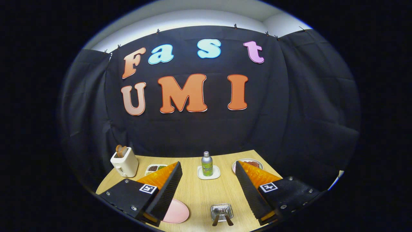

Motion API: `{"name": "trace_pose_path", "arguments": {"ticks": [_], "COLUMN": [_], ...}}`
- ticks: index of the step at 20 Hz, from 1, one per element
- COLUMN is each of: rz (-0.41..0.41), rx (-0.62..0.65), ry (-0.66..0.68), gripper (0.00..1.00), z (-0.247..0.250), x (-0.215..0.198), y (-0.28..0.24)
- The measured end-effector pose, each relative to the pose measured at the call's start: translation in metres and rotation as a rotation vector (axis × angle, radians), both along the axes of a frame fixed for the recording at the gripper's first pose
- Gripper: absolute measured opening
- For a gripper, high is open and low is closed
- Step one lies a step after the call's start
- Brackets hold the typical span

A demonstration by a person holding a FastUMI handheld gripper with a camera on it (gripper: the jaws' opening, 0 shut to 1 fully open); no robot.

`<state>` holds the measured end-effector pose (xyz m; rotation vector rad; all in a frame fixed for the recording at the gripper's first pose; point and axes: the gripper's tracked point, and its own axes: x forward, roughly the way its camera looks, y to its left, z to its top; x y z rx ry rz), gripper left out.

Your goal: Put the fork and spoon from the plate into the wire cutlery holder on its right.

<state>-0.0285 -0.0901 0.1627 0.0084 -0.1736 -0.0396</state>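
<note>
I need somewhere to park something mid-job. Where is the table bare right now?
The tongs are open, holding nothing. Bare wood runs between them, from the bottle on its coaster down to the cutlery holder. The back row is crowded: toaster, small tray, bottle, far plate. The pink plate takes the near left.

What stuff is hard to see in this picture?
- Pink plate: gripper view, partly behind one finger of the open gripper.
- Far dish: mostly behind the other finger.
- Cutlery holder: two handles stick out; too small to tell fork from spoon.
- Small tray beside the toaster: food too tiny.
</note>
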Motion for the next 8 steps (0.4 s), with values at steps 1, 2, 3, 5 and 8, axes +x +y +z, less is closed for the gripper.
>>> {"name": "trace_pose_path", "arguments": {"ticks": [1, 2, 3, 5, 8], "rz": [0.002, 0.003, 0.003, 0.002, -0.016], "rx": [0.005, 0.011, 0.015, 0.021, 0.028], "ry": [-0.003, -0.003, -0.005, -0.002, 0.006], "gripper": [1.0, 1.0, 0.99, 1.0, 1.0], "z": [-0.001, -0.002, -0.002, -0.007, -0.017], "x": [-0.001, -0.002, -0.004, -0.006, -0.009], "y": [0.001, 0.001, 0.002, 0.002, -0.002]}}
